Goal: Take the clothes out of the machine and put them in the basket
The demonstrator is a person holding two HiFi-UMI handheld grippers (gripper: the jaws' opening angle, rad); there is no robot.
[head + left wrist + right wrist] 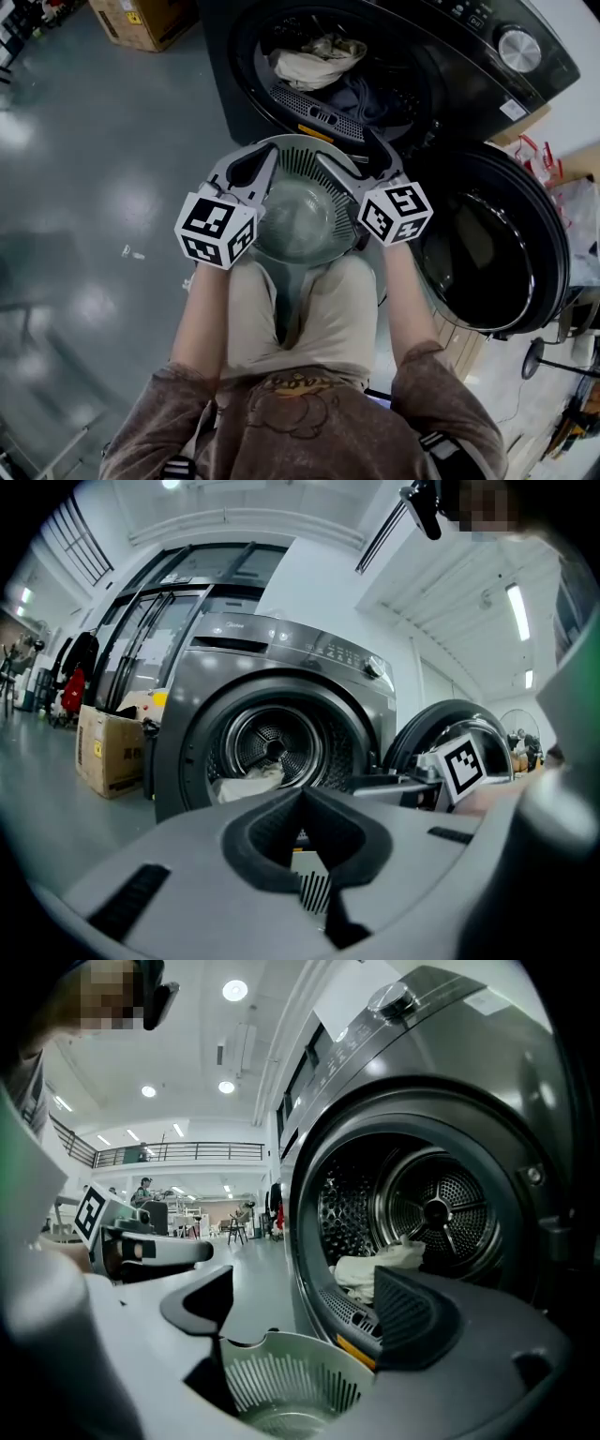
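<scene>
The basket (281, 143), pale and slatted, stands on the floor (94, 169) just before the open washing machine (450, 56), between its front and the person's knees. It looks empty, though its bottom is only dimly seen.

A cream cloth (314, 61) lies inside the drum at its front edge, with a dark cloth (361, 94) beside it. The door (497, 244) hangs open to the right.

Both grippers hover over the basket's rim. The left gripper (301, 799) has its jaw tips together with nothing pinched between them. The right gripper (300, 1307) has its jaws wide apart, nothing between them, the basket showing below the gap.

A cardboard box (108, 752) sits on the floor left of the machine.
</scene>
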